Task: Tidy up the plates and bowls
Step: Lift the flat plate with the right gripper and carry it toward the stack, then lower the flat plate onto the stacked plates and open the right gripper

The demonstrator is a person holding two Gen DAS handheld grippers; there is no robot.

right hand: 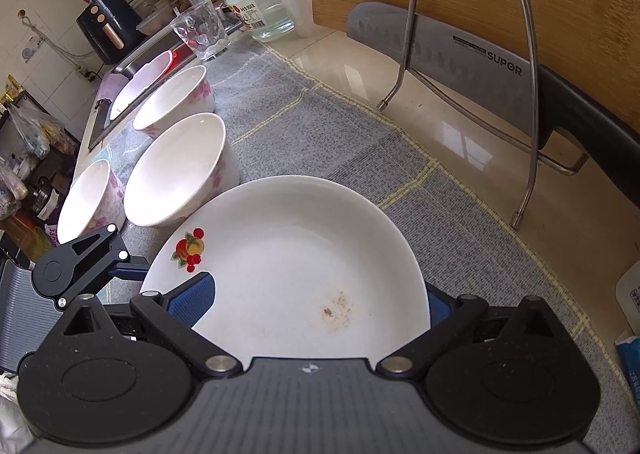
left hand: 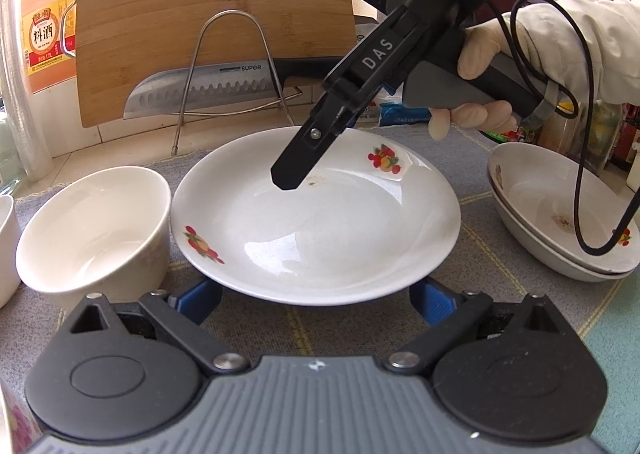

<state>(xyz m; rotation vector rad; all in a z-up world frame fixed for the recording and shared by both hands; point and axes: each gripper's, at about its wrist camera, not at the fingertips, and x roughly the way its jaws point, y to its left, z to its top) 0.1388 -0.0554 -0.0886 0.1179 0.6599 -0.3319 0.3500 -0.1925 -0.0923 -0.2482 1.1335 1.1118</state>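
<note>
Right wrist — right gripper (right hand: 320, 304) straddling plate (right hand: 296, 238)

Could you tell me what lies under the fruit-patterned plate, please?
Under the plate is the grey mat. The left gripper has its open jaws beneath the near rim. The plate covers the mat directly below its centre.
</note>
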